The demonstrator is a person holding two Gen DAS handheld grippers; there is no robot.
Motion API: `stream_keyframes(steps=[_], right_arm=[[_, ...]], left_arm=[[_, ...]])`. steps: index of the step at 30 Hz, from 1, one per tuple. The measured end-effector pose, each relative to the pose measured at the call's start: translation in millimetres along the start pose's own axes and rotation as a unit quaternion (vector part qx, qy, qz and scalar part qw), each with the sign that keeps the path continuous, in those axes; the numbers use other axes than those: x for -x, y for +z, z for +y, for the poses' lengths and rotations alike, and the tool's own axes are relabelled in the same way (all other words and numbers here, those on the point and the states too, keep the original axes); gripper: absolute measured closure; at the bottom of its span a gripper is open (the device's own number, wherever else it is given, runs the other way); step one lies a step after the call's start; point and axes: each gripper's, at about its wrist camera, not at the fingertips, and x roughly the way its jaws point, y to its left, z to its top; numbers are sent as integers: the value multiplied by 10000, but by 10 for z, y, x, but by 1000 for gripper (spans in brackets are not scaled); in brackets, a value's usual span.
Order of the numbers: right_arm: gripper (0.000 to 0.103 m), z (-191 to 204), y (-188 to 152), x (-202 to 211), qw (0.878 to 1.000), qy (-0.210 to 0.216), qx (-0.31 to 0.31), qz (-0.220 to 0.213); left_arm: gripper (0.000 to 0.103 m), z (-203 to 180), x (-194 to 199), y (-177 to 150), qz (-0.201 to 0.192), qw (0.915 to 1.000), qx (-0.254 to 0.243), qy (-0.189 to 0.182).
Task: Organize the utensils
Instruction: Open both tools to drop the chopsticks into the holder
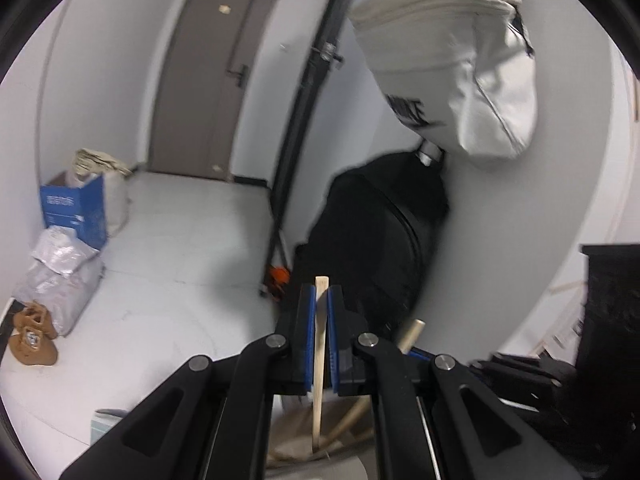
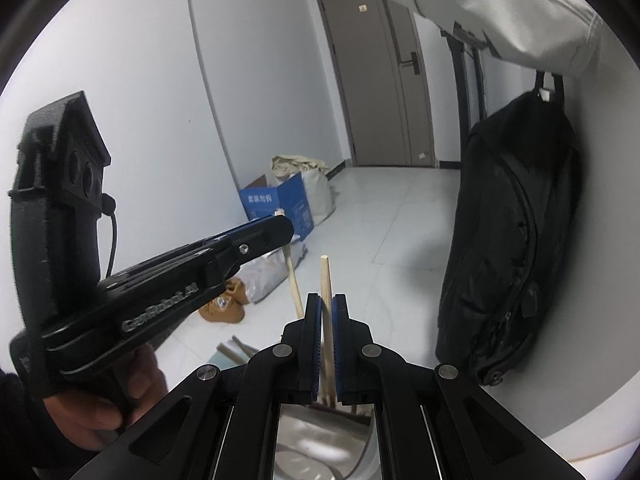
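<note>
We have a flat pale wooden utensil handle (image 1: pixel 320 344) clamped upright in the left gripper (image 1: pixel 319 300), lower centre; the right gripper (image 2: pixel 327 308) pinches a round pale wooden stick (image 2: pixel 326 300), likewise upright, just right of it, above a container we can barely make out.

Grippers: you hold two, the left gripper (image 2: pixel 280 224) and the right gripper (image 2: pixel 327 312).
Wooden utensil handles: you can count two, a flat handle (image 1: pixel 320 332) and a round handle (image 2: pixel 326 280).
Doors: you see one brown door (image 1: pixel 208 80).
Hanging bags: two, a white bag (image 1: pixel 452 60) and a black bag (image 2: pixel 508 240).
Blue cardboard boxes: one blue box (image 1: pixel 74 208).
Tan shoes: you can count two in the pair of shoes (image 1: pixel 32 336).
</note>
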Motion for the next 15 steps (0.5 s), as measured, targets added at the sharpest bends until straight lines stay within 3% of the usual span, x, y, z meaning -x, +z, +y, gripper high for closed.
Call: stream_keyframes(steps=[4,8,12,15], right_arm=[[96,-82,-75,-15,9993,178,-305,128],[96,-160,-144,2,9979,169,-571,267],[77,-186,-233,82,9963,197,-741,381],[67,-148,-292,229,9966,132,-760,288]], left_arm=[[101,-14,0,-49,317,9994,-83,-139],[101,56,21,-25,625,9974,170,-324],[99,87,51,4,1078,9932,368,-259],[94,61,194,21,1057,9935,368,-188]])
